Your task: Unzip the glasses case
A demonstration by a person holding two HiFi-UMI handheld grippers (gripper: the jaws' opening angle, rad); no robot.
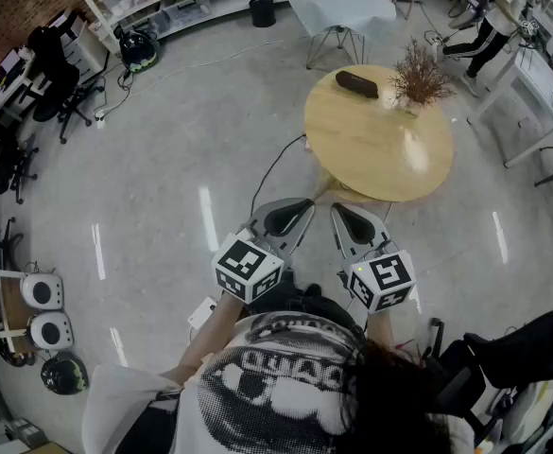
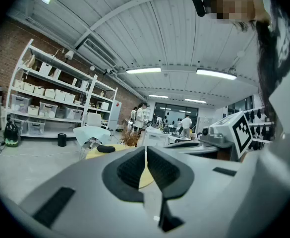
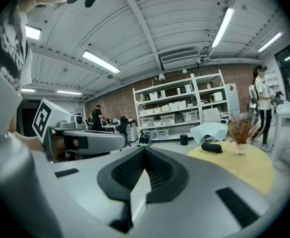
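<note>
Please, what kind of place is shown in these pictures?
Most likely a lab or workshop in a large open hall. White storage shelves stand along a brick wall, and black office chairs sit at the workplaces by the edge of the room.

The head view looks steeply down from above the person, with the left gripper (image 1: 288, 218) and right gripper (image 1: 354, 223) close below and the round table (image 1: 371, 149) farther ahead. Each gripper view sits low behind its own jaws and faces almost level toward that table. All three views share the table, and each gripper view catches the other gripper beside it.
</note>
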